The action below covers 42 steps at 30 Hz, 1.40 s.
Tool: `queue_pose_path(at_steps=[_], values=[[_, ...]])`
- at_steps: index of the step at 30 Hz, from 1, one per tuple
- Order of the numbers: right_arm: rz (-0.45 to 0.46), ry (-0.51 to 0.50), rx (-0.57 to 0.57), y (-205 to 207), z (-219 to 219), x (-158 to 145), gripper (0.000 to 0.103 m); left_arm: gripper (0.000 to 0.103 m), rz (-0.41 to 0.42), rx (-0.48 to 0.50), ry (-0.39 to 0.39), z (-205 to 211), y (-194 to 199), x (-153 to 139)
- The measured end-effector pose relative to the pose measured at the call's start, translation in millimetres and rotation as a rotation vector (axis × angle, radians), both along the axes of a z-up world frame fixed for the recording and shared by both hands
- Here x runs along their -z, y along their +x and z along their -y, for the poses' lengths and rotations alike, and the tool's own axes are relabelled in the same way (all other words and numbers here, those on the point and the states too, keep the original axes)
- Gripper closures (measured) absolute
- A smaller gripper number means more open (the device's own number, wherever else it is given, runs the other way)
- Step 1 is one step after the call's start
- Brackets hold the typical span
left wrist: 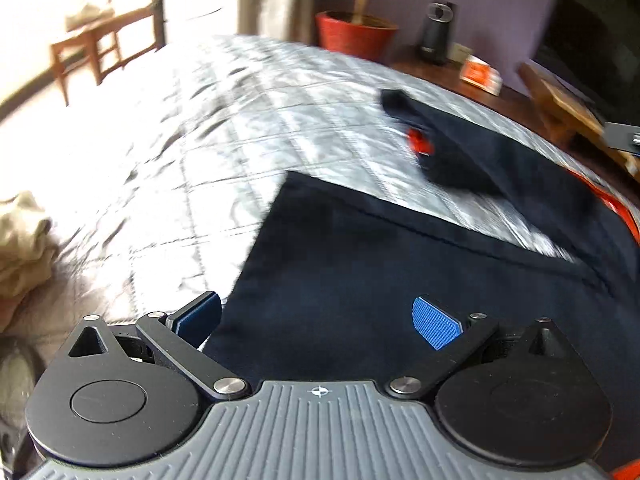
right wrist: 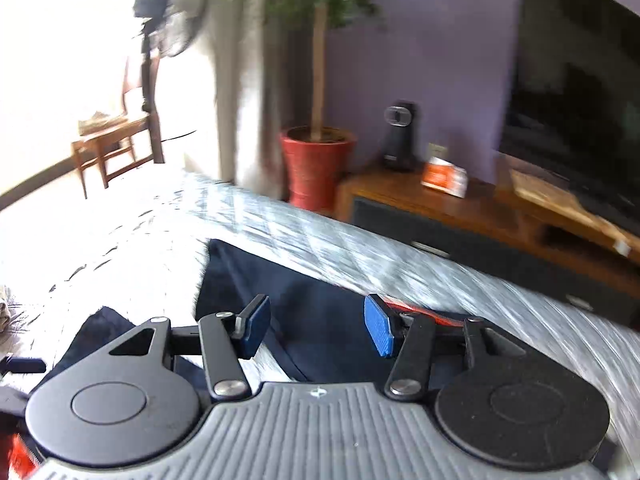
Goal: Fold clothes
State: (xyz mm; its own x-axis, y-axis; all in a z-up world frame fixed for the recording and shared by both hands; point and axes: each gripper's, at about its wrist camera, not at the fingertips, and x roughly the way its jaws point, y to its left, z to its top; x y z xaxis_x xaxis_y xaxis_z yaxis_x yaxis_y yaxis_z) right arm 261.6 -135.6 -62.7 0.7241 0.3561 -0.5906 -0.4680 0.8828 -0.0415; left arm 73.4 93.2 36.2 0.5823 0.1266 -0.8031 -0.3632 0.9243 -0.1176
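Quilted bed (left wrist: 224,128) — navy garment (left wrist: 360,264) spread flat.

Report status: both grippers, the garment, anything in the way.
Left gripper open, right gripper open, both empty over the navy garment. Garment flat on the quilted bed, unfolded. Beige cloth at left, clear of it.

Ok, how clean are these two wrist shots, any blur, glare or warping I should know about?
Left wrist view: the window side is blown out white, washing out the bedspread; the dark garment is smeared by motion, its far end blurred. Right wrist view: the plant and fan are streaked, the quilt pattern is smeared, and the window glares. Both views bow straight edges, as fisheyes do; the gripper hardware stays sharp.
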Motion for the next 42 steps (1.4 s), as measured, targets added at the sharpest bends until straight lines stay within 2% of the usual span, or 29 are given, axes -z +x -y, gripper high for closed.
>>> queue_pose_path(at_steps=[1,3,8,12,16,17,18,19,21,24,25,26,27,28,30,34,35,37,39,41,42], values=[[-0.009,-0.008,-0.028,10,-13,3,0.054,0.000,-0.006,-0.017,-0.006,-3,0,1],[-0.027,-0.055,-0.090,27,-38,10,0.043,0.000,-0.023,-0.033,0.000,-8,1,5],[-0.014,-0.236,-0.244,53,-83,40,0.042,0.001,-0.028,-0.073,-0.021,-22,-1,6],[-0.028,-0.297,-0.266,65,-103,57,0.040,0.000,-0.018,-0.119,-0.034,-30,-4,4],[-0.057,-0.365,-0.255,77,-113,74,0.042,0.000,-0.015,-0.123,-0.031,-28,-5,3],[-0.074,-0.372,-0.242,80,-113,76,0.053,0.000,-0.011,-0.128,-0.037,-30,-5,2],[-0.108,-0.351,-0.226,83,-110,75,0.087,0.000,-0.010,-0.130,-0.038,-31,-5,2],[-0.127,-0.311,-0.197,85,-104,70,0.102,0.000,-0.010,-0.131,-0.037,-31,-5,2],[-0.096,-0.151,-0.088,88,-83,47,0.100,0.000,-0.011,-0.133,-0.034,-31,-5,3],[0.065,0.162,0.116,81,-32,-4,0.100,0.000,-0.012,-0.137,-0.030,-31,-5,3],[0.105,0.223,0.159,75,-19,-15,0.100,0.000,-0.014,-0.139,-0.027,-31,-5,3],[0.130,0.236,0.177,71,-12,-23,0.100,0.000,-0.014,-0.143,-0.024,-31,-5,3],[0.124,0.196,0.157,69,-11,-26,0.096,0.000,-0.014,-0.147,-0.021,-31,-6,3],[0.097,0.128,0.116,69,-15,-25,0.096,0.000,-0.014,-0.153,-0.020,-32,-6,3],[0.111,0.039,0.055,55,-20,-20,0.094,0.001,-0.014,-0.168,-0.018,-34,-7,3],[0.080,0.026,-0.034,13,-13,-10,0.096,0.001,-0.015,-0.199,-0.015,-40,-8,3],[0.050,-0.014,-0.077,6,-13,-3,0.095,0.001,-0.015,-0.207,-0.015,-41,-8,4],[0.013,-0.117,-0.145,-1,-18,8,0.087,0.001,-0.015,-0.204,-0.010,-41,-9,3],[0.070,-0.208,-0.177,-6,-22,10,0.058,0.000,-0.016,-0.209,-0.008,-42,-9,3],[0.077,-0.215,-0.186,2,-24,6,0.045,0.001,-0.018,-0.217,-0.008,-43,-9,3],[0.072,-0.211,-0.172,10,-25,3,0.044,0.001,-0.017,-0.219,-0.007,-43,-9,3]])
